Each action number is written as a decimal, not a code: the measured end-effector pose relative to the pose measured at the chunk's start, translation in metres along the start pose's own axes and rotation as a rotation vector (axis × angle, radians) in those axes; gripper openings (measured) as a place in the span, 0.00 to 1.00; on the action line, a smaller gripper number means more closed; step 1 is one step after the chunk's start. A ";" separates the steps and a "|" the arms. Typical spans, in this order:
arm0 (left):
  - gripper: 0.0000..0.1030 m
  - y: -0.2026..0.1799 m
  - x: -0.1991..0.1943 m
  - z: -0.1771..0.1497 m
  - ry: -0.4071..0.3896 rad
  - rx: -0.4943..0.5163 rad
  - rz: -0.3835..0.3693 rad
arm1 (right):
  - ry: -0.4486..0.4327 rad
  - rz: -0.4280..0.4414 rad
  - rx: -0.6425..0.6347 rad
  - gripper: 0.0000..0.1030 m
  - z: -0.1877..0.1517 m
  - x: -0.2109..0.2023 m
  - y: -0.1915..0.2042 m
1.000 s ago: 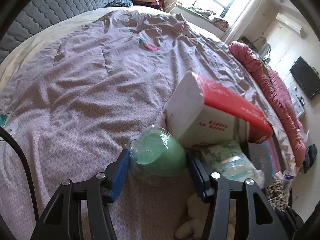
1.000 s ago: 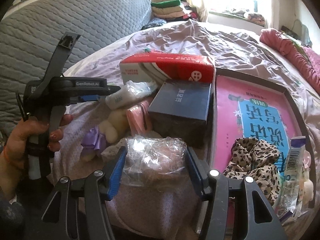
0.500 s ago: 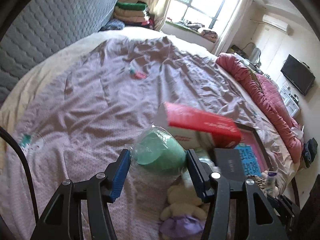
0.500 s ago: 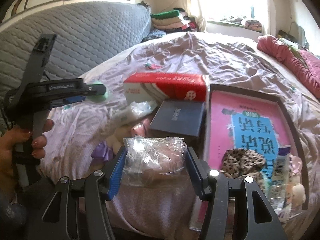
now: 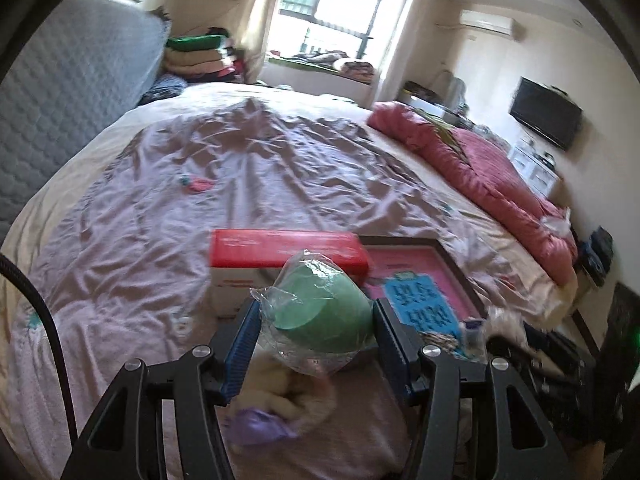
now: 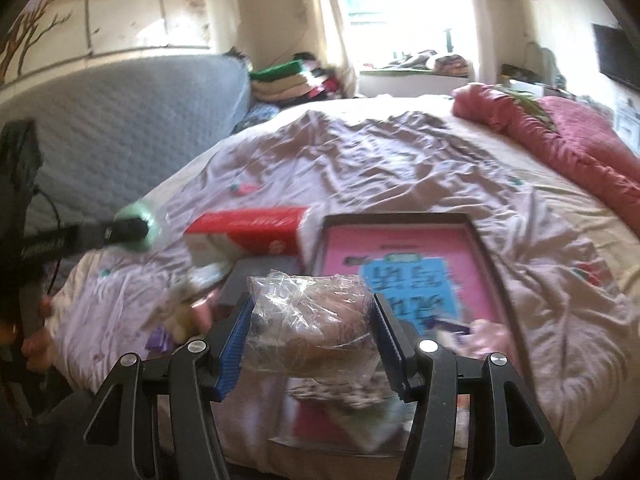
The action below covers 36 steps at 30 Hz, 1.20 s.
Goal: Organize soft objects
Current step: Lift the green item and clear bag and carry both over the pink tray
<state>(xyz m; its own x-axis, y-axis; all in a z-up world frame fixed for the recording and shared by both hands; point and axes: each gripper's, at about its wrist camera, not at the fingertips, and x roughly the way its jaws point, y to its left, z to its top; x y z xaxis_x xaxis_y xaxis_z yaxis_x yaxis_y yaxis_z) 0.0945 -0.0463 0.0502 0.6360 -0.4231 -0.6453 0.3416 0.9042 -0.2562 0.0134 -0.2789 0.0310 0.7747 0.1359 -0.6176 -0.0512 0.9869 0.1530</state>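
Green pad (image 5: 324, 316) clamped in left tool (image 5: 316, 340); red box (image 5: 280, 248), tray (image 5: 460, 268) beyond.

Sunlit window (image 5: 340, 12), grey headboard (image 5: 72, 92), wall TV (image 5: 545, 118).

Blown-out window (image 5: 332, 12) backlight; fisheye frames motion-blurred.

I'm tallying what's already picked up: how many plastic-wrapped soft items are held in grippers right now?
2: a green wrapped item in the left gripper, and a pinkish-brown wrapped item in the right gripper. Others may be hidden in the clutter.
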 end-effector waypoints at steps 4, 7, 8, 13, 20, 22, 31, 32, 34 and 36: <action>0.55 -0.026 0.000 -0.005 0.012 0.048 -0.019 | -0.026 -0.024 0.032 0.58 0.002 -0.014 -0.019; 0.55 -0.044 0.002 -0.009 0.024 0.078 -0.030 | -0.043 -0.035 0.047 0.58 0.002 -0.023 -0.031; 0.55 -0.049 0.003 -0.010 0.028 0.088 -0.031 | -0.046 -0.038 0.051 0.58 0.002 -0.024 -0.033; 0.55 -0.074 0.010 -0.022 0.059 0.140 -0.040 | -0.065 -0.045 0.069 0.58 0.001 -0.033 -0.045; 0.55 -0.108 0.022 -0.039 0.109 0.223 -0.057 | -0.092 -0.089 0.094 0.58 -0.003 -0.045 -0.065; 0.55 -0.115 0.028 -0.044 0.130 0.242 -0.062 | -0.092 -0.100 0.100 0.58 -0.004 -0.046 -0.071; 0.55 -0.139 0.063 -0.076 0.247 0.327 -0.043 | -0.089 -0.140 0.147 0.58 -0.013 -0.048 -0.096; 0.55 -0.139 0.067 -0.079 0.258 0.331 -0.040 | -0.088 -0.152 0.147 0.58 -0.014 -0.049 -0.099; 0.55 -0.140 0.074 -0.084 0.274 0.338 -0.034 | -0.081 -0.162 0.152 0.58 -0.016 -0.048 -0.103; 0.55 -0.141 0.080 -0.087 0.286 0.342 -0.031 | -0.073 -0.176 0.163 0.58 -0.019 -0.046 -0.109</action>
<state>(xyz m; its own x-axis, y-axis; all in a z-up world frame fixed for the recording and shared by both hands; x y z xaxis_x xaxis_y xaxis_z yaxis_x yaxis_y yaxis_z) 0.0370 -0.2028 -0.0276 0.4216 -0.3733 -0.8264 0.5974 0.8000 -0.0566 -0.0293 -0.3914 0.0280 0.8067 -0.0491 -0.5889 0.1863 0.9668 0.1746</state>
